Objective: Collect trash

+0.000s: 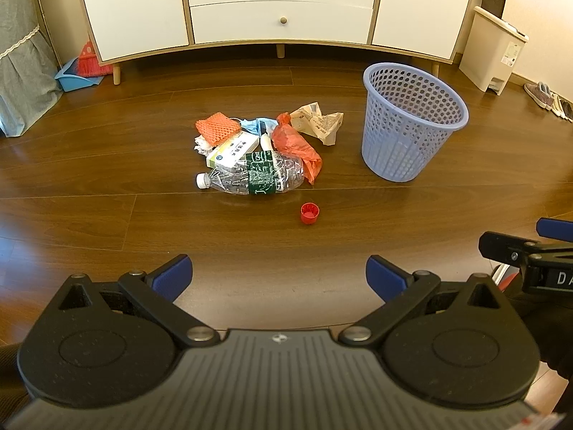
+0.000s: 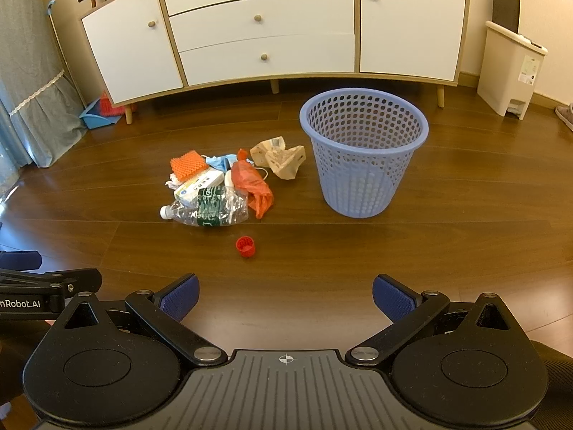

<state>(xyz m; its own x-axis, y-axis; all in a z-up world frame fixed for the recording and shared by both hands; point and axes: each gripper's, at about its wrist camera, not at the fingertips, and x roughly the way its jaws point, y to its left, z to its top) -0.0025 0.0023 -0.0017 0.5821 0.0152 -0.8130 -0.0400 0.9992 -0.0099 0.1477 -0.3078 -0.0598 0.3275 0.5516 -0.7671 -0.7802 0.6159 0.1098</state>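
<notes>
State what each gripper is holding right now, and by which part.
Nothing is held. The left gripper and right gripper are both open and empty above the floor; the crushed bottle and red cap lie untouched.

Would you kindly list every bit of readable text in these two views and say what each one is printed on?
"nRobot.AI": cut off at the frame edge, on the left gripper body in the right wrist view.
"DA": cut off, on the right gripper body in the left wrist view.
Bottle green label: white print, too blurred to read.
Small box: dark characters, too small to read.
Crumpled paper: print illegible.
Pedal bin sticker: illegible.
</notes>
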